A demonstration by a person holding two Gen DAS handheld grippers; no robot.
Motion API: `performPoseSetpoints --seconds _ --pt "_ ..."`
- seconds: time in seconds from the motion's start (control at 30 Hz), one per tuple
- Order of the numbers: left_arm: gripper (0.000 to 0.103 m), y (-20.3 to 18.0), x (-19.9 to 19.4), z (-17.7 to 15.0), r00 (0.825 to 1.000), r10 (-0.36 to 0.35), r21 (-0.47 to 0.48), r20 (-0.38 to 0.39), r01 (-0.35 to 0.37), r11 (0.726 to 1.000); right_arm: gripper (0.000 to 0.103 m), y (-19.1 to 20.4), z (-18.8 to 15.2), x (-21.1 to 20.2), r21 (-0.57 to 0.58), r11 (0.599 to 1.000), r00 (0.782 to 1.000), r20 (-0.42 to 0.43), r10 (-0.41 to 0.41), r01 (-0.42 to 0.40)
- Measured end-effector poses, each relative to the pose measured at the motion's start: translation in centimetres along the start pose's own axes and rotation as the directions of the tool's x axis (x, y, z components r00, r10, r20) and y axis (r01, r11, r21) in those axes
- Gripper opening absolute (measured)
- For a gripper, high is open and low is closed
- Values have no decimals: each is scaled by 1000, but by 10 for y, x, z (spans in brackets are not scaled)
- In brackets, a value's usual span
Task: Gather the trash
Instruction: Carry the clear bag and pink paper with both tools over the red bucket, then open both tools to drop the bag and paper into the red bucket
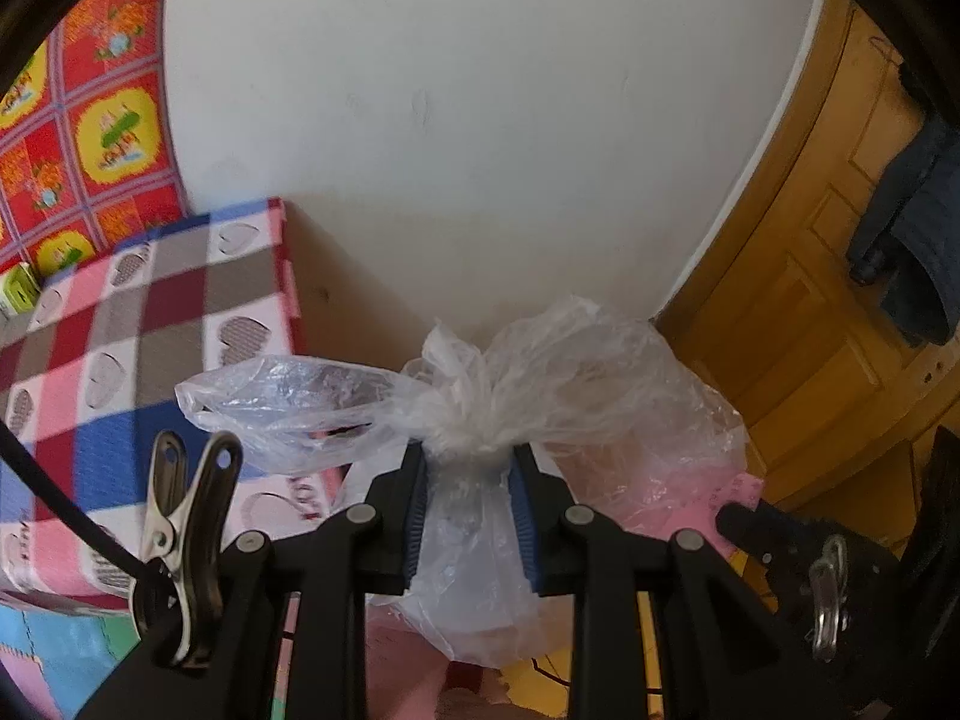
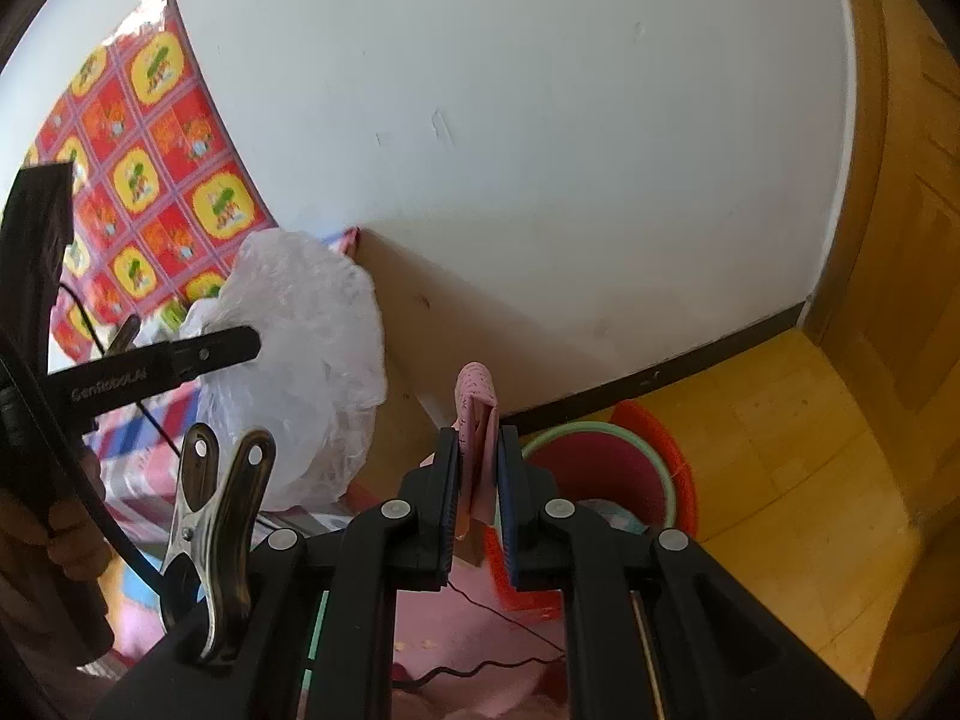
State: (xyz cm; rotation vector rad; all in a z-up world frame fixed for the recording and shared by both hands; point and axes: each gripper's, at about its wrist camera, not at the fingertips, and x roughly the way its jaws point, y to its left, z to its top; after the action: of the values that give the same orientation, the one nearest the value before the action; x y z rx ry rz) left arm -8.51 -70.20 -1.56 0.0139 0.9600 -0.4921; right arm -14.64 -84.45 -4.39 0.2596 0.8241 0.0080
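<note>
Both tools are loaded at this point, so the picking-up part looks well under way and the dropping-off part looks still to come. The left gripper [image 1: 468,480] has its jaws clamped on the gathered neck of a clear plastic bag [image 1: 540,372], which bunches out above the blue pads and hangs down below them; it is held up in the air, just right of the checked heart-pattern bedspread [image 1: 120,330] and in front of the white wall [image 1: 480,120]. In the right wrist view the same bag [image 2: 300,372] shows at the left, puffed out, with the other tool reaching across it. The right gripper [image 2: 478,468] has its jaws closed on a folded pink paper scrap [image 2: 477,420] that sticks up between the pads. Below and slightly right of that scrap stands a red bin with a green rim [image 2: 600,462] on the yellow floor [image 2: 810,480], near the dark skirting board; something pale lies inside it, too unclear to name. My guess is that the pink scrap goes into that bin next, and perhaps the bag as well. A small green carton [image 1: 21,291] sits at the far left edge of the bed, and whether that counts as trash I cannot tell.
</note>
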Motion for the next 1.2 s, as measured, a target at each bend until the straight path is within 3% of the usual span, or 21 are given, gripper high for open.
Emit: performPoseSetpoints --seconds 0.17,0.4,0.73,1.2 --pt "26 -21 35 -10 998 -8 -7 -59 8 1000 13 -31 -4 18 0 1000 998 -54 -12 12" --pt "26 -46 94 -26 993 -49 80 -110 58 995 13 -67 -16 48 38 997 993 -107 -57 61" --pt "27 -56 182 -52 986 -93 144 -141 113 983 13 -100 -41 102 53 989 980 -155 -126 136" --pt "27 -58 290 -91 978 -70 178 -196 106 978 13 -133 -83 189 67 979 962 -212 -173 190"
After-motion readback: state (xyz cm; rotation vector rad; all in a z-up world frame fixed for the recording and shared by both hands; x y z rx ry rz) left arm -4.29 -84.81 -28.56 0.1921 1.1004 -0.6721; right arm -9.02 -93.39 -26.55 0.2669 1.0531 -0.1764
